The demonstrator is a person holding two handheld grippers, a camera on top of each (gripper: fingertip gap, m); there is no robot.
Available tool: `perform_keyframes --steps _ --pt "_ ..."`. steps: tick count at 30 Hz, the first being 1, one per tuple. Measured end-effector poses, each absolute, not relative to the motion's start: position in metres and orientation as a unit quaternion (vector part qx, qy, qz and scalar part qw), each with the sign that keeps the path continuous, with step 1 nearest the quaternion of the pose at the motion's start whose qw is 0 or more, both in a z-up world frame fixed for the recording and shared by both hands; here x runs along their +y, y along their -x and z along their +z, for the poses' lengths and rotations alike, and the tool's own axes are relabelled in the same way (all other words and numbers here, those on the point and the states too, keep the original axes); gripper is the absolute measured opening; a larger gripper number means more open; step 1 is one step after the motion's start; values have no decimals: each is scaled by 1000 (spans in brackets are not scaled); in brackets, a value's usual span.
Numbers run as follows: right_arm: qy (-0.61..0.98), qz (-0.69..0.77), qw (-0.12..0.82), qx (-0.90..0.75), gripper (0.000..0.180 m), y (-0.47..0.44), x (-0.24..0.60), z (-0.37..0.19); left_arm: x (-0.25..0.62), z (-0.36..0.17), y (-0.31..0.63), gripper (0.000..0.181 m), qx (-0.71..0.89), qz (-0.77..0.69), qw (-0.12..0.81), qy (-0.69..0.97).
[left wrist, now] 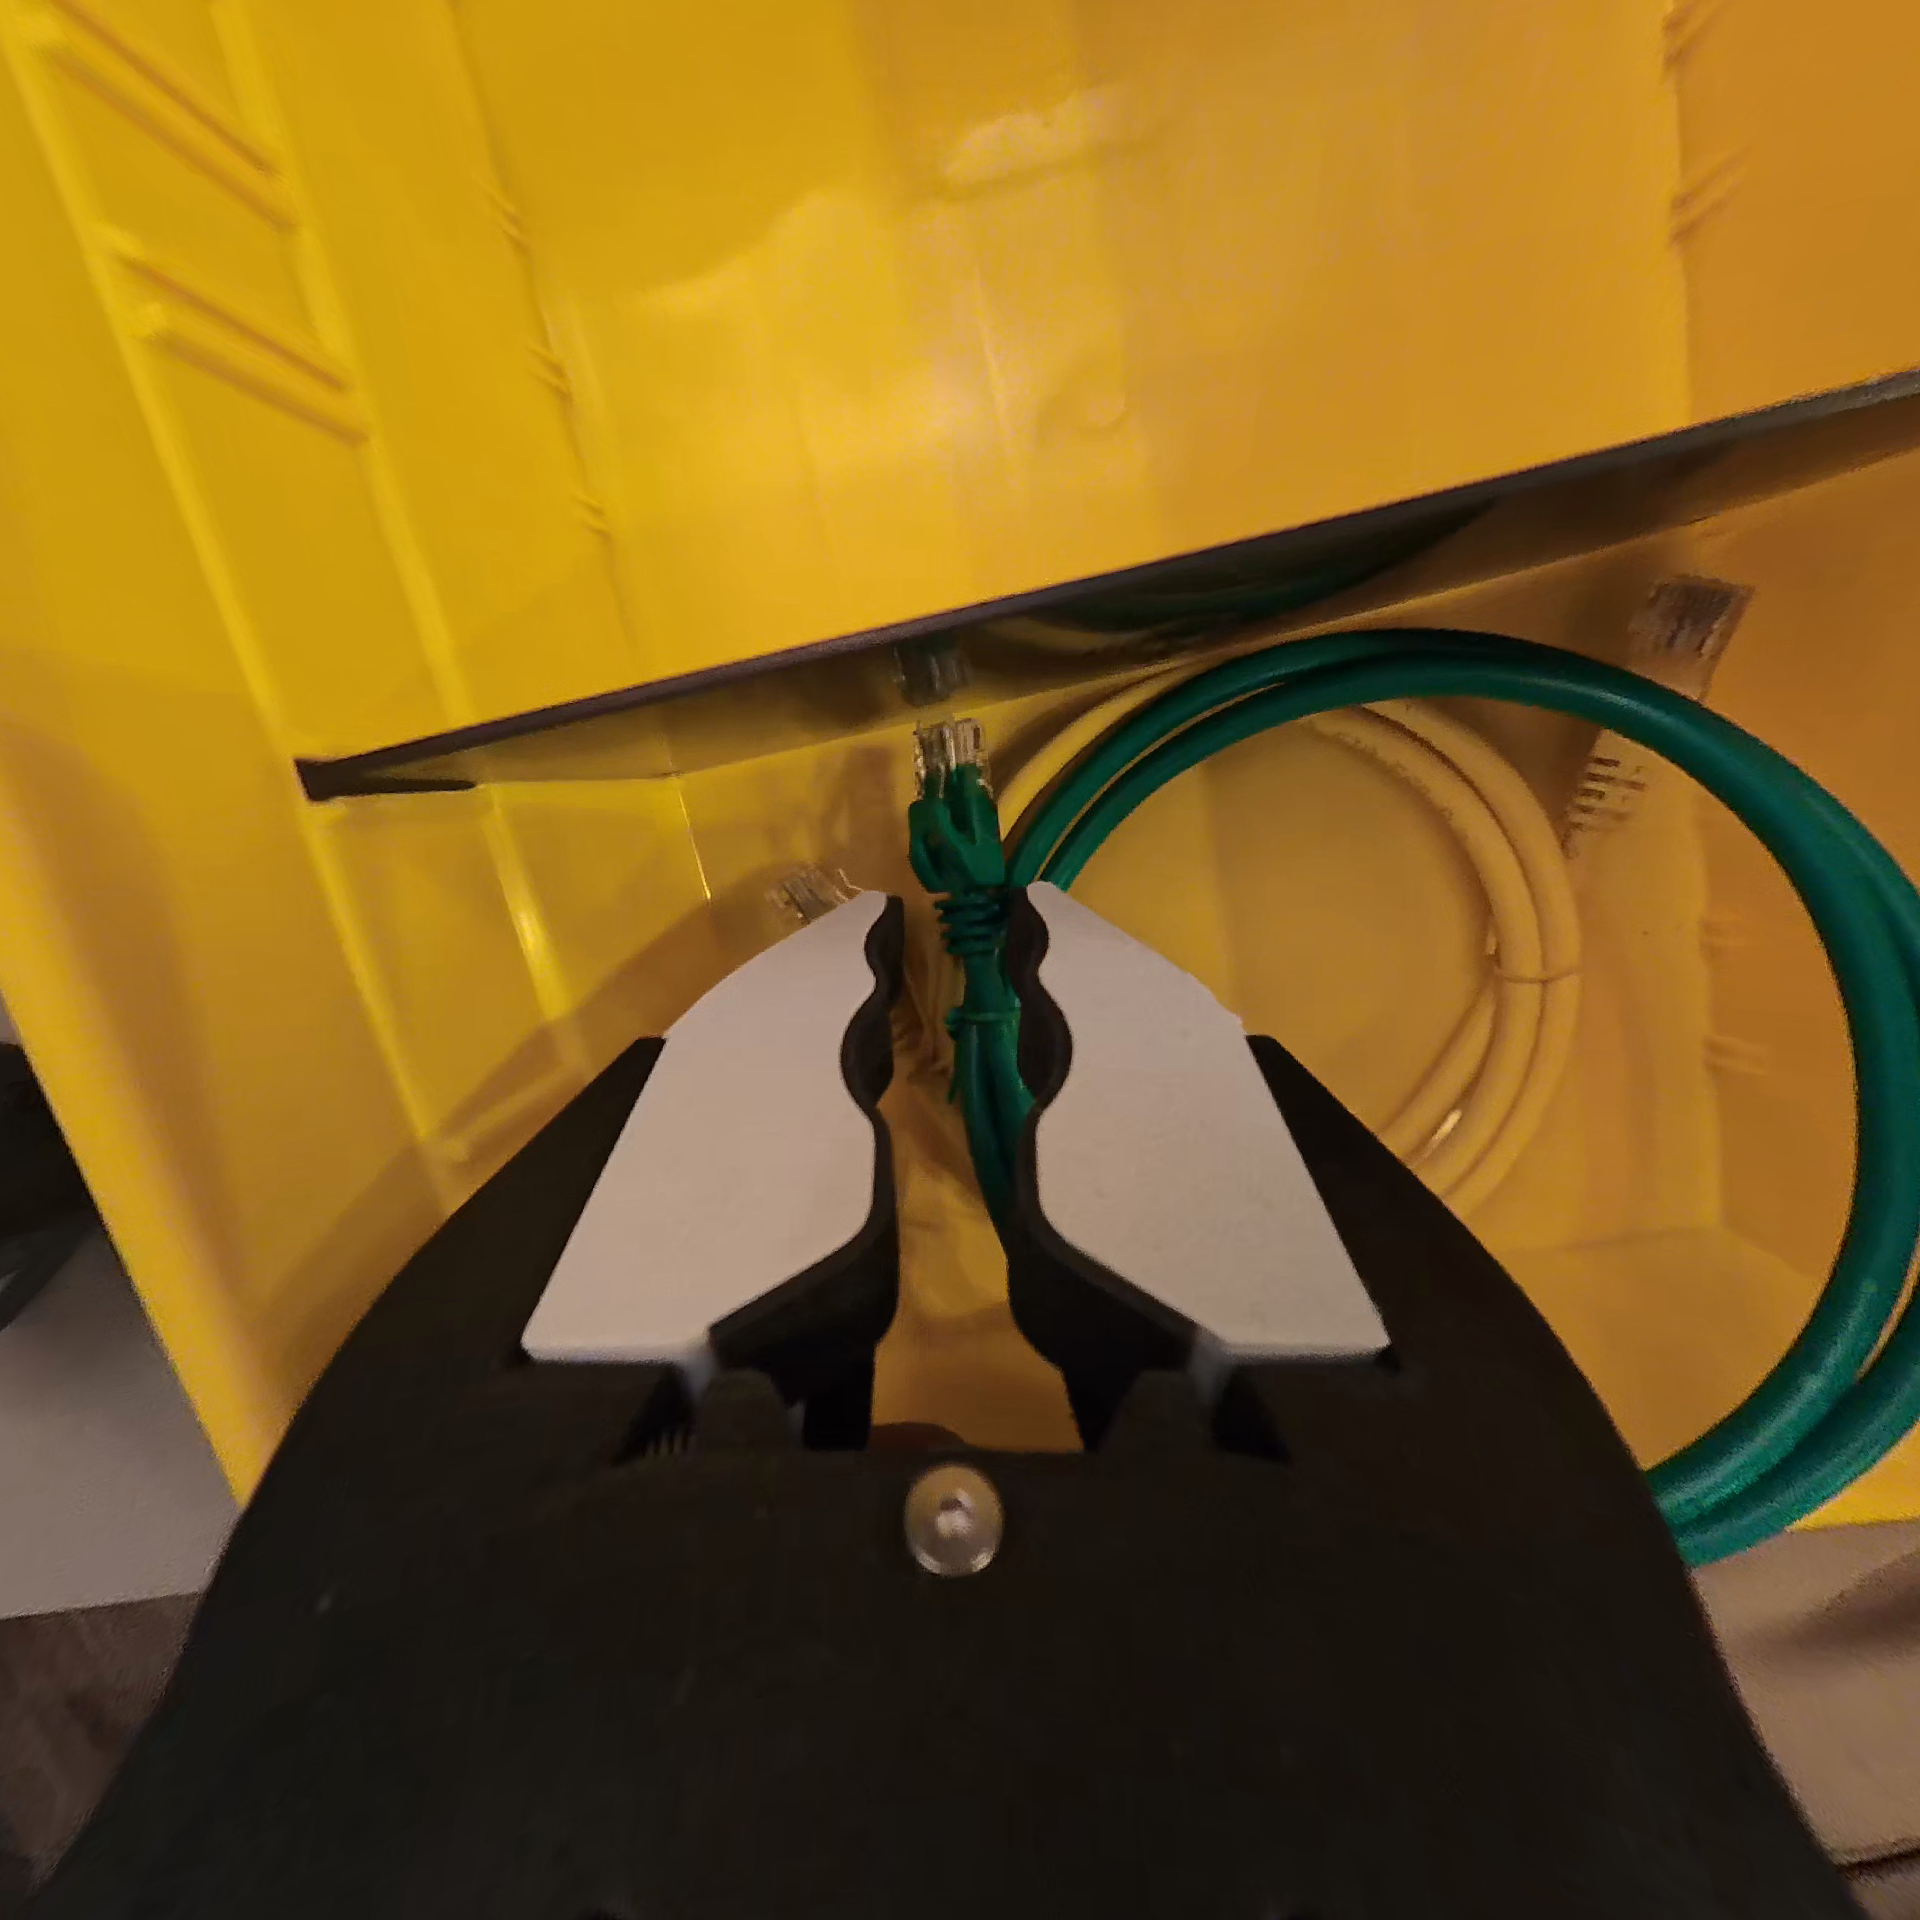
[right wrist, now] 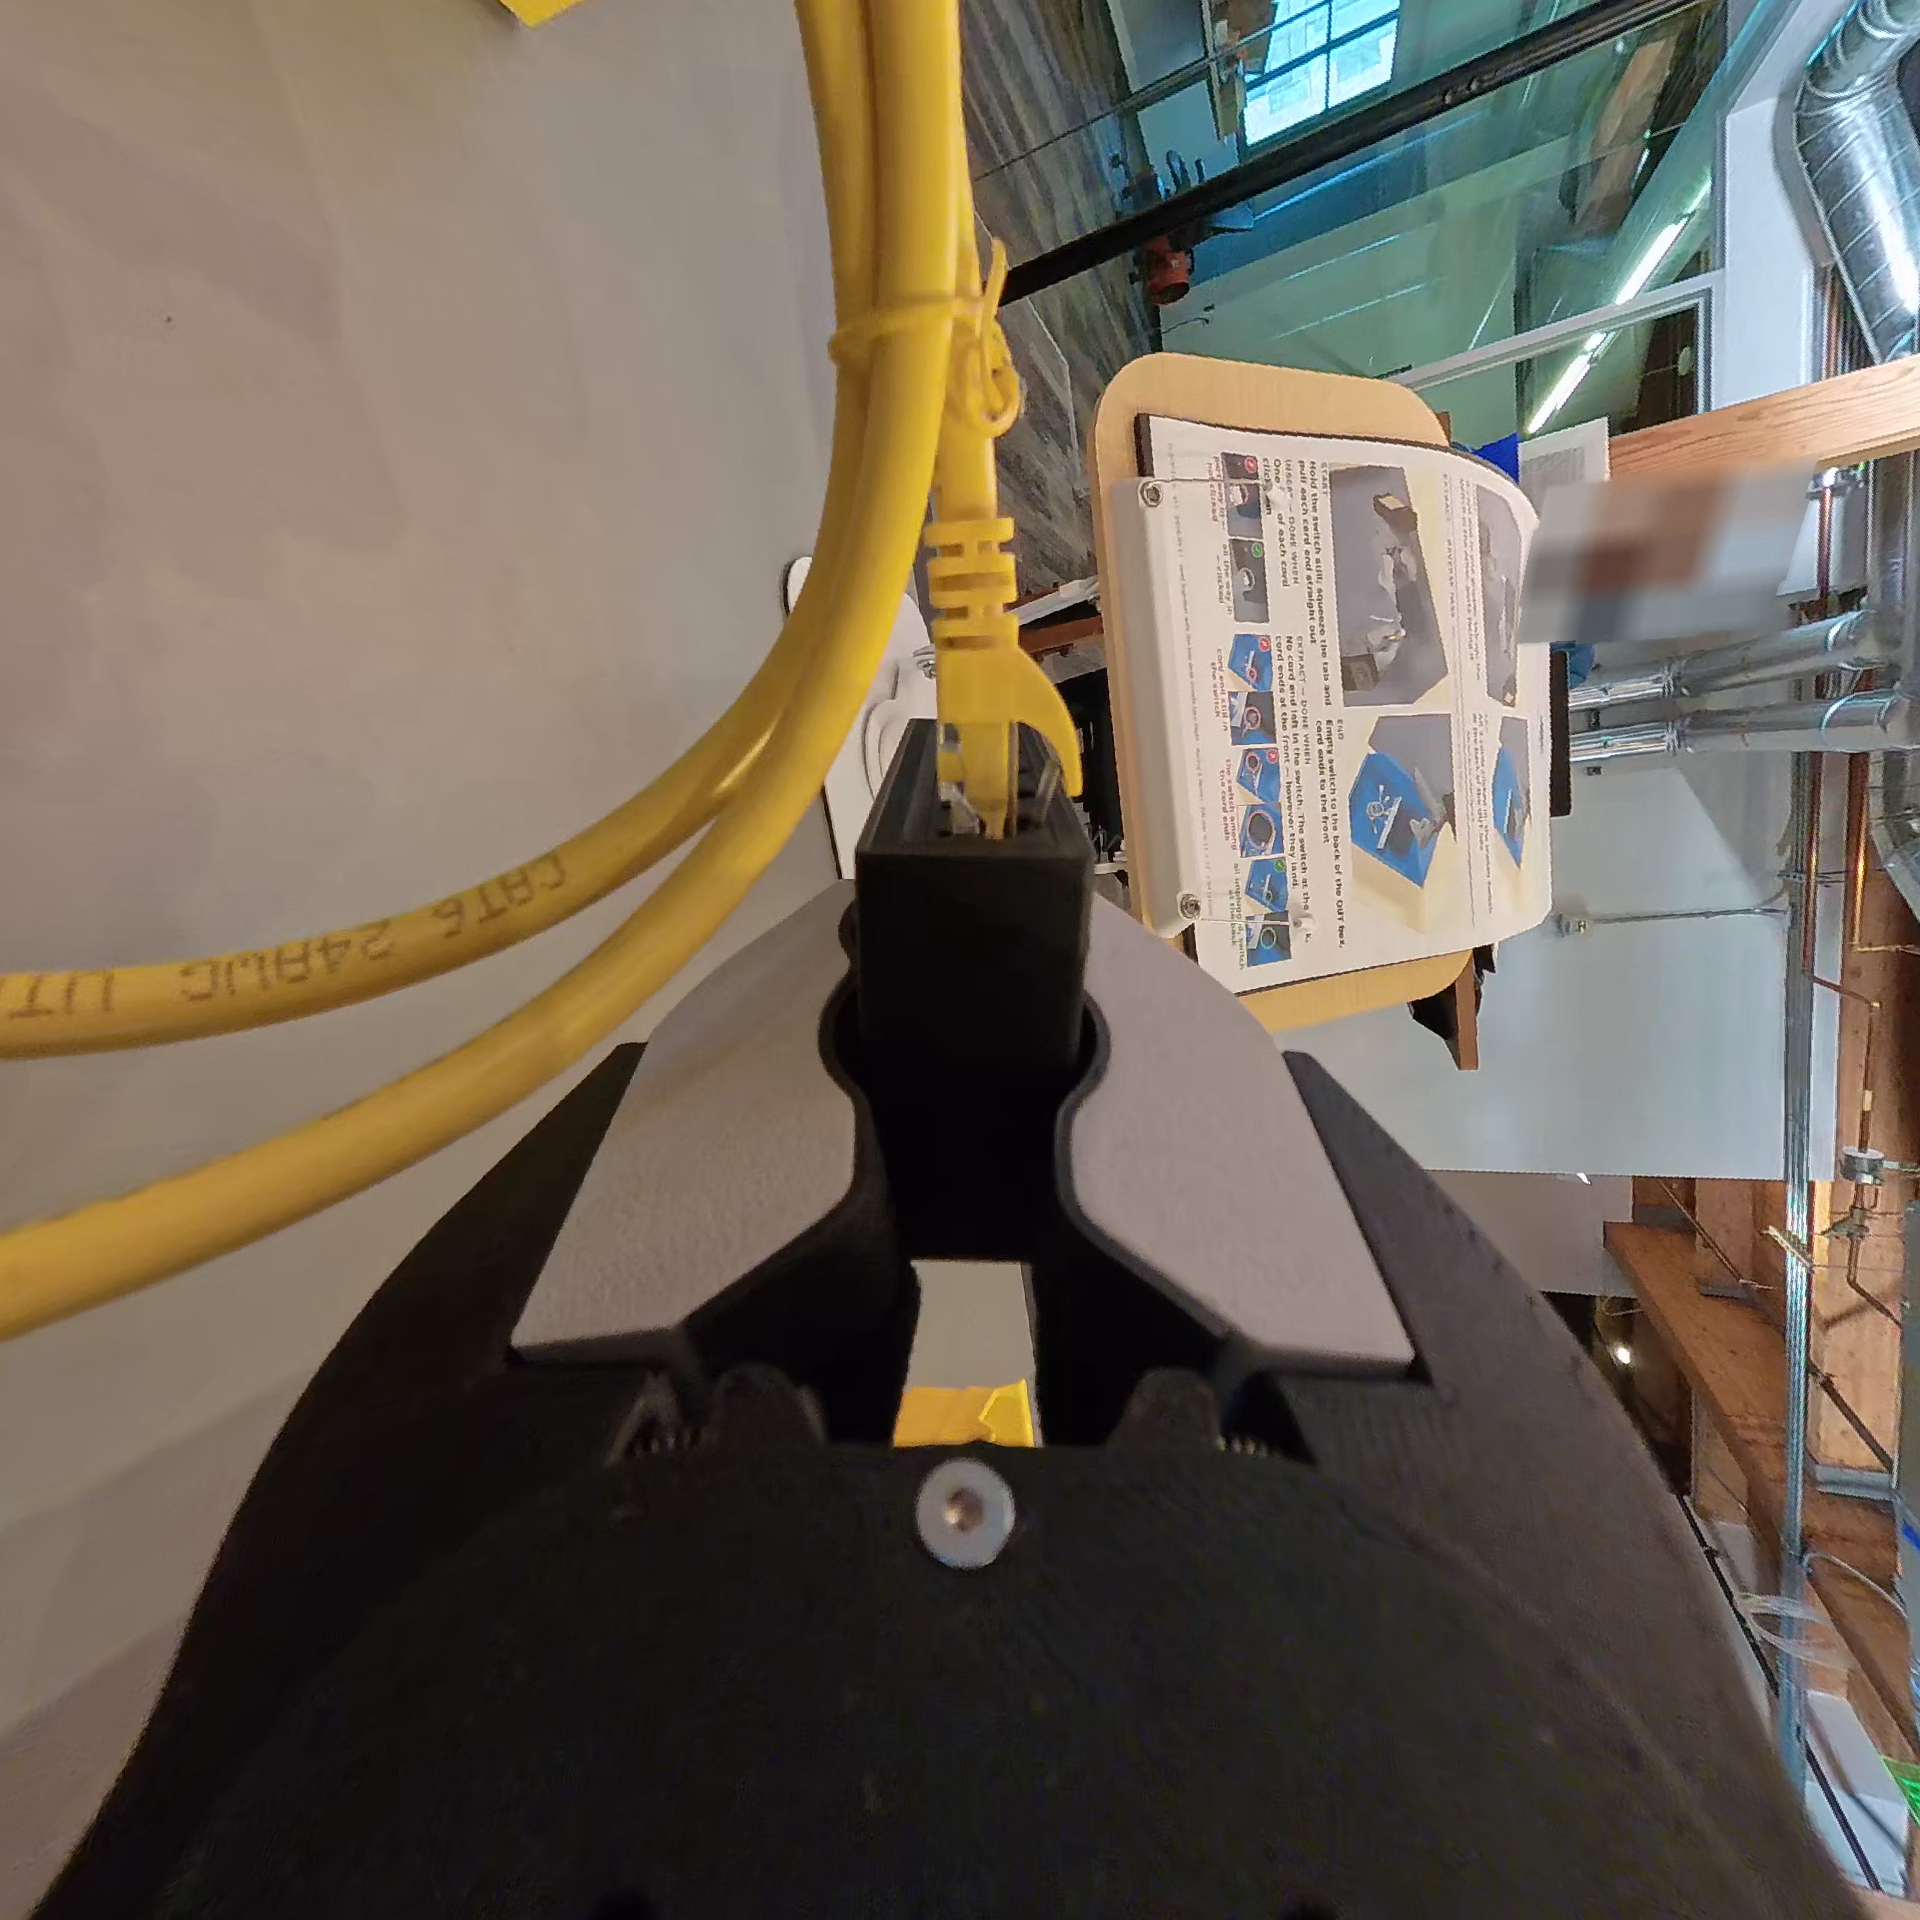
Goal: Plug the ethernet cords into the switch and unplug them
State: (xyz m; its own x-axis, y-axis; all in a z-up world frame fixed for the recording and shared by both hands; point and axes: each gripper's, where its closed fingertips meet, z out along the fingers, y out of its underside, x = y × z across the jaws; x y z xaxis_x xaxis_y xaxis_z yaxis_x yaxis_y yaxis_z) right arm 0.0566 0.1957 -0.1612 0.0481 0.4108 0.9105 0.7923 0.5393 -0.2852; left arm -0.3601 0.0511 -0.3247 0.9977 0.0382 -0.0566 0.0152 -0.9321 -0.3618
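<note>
Inside the yellow bin (left wrist: pixel 727 364), on the left wrist view, we see our left tongs (left wrist: pixel 956 920) reaching toward the far wall. Their fingers (left wrist: pixel 790 1091) stand a little apart, and the tied section of the green ethernet cord (left wrist: pixel 1662 790) runs up the gap between them, lying against the right-hand finger while the left one stays clear of it. We cannot say the tongs are pinching it; they look spread. The green plug (left wrist: pixel 951 800) sticks out just past the fingertips, its clear tip pointing at the bin wall beneath a thin dark panel (left wrist: pixel 1039 592) that crosses the bin at a slant. To the right, the green cord loops in a wide coil, and a pale yellow coiled cord (left wrist: pixel 1496 935) lies on the bin floor inside that loop.

On the right wrist view, a yellow ethernet cord (right wrist: pixel 644 831) sweeps in from the left edge in two strands, bound by a yellow twist tie (right wrist: pixel 935 322). Its yellow plug (right wrist: pixel 971 644) sits in a port of the black switch (right wrist: pixel 971 935). Our right tongs (right wrist: pixel 971 956) are pressed onto the switch body, one finger on each side. Farther right stands a wooden board (right wrist: pixel 1247 400) carrying a printed sheet (right wrist: pixel 1351 707).
</note>
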Motion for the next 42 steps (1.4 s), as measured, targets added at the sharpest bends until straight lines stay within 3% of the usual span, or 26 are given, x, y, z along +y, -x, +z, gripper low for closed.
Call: perform_keyframes --steps 11,28,35,42 --pt "446 -158 573 -669 29 -51 192 -159 60 -317 348 11 35 21 216 975" --pt "429 -161 582 -672 29 -49 189 -159 71 -180 315 11 196 100 335 916" --pt "408 -165 593 -674 30 -46 188 -158 98 -112 230 11 317 105 403 852" --pt "386 -189 596 -679 29 -43 186 -155 118 -105 119 11 457 8 354 816"
